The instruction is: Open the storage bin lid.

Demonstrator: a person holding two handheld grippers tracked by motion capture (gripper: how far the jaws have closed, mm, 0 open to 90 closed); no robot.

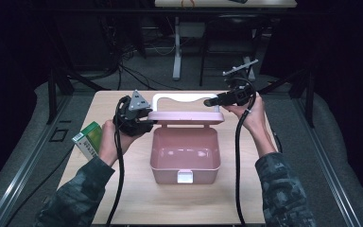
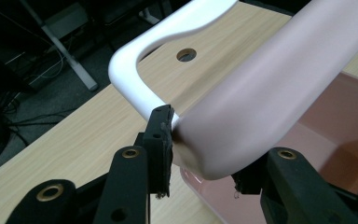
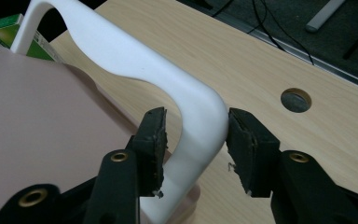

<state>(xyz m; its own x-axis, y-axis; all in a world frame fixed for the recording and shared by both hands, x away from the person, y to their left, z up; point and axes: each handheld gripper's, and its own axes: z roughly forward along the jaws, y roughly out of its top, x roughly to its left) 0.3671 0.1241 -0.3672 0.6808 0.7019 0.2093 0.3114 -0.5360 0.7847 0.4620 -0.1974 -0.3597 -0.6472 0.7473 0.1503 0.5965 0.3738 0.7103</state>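
A pink storage box (image 1: 184,153) stands open in the middle of the table, its lid (image 1: 185,117) raised upright at the back with a white handle (image 1: 179,98) on top. My left gripper (image 1: 144,124) grips the lid's left corner; in the left gripper view the jaws (image 2: 205,154) sit on either side of the pink lid (image 2: 261,93), one pad (image 2: 162,140) pressed where the white handle (image 2: 135,79) meets it. My right gripper (image 1: 212,100) is at the handle's right end. Its jaws (image 3: 196,126) straddle the handle's bend (image 3: 200,121), with a gap beside the left pad (image 3: 153,140).
A green and white carton (image 1: 89,138) lies on the wooden table (image 1: 137,198) behind my left hand. The tabletop has a round cable hole (image 3: 296,100) near the handle. Desk legs and cables stand on the floor beyond the far edge.
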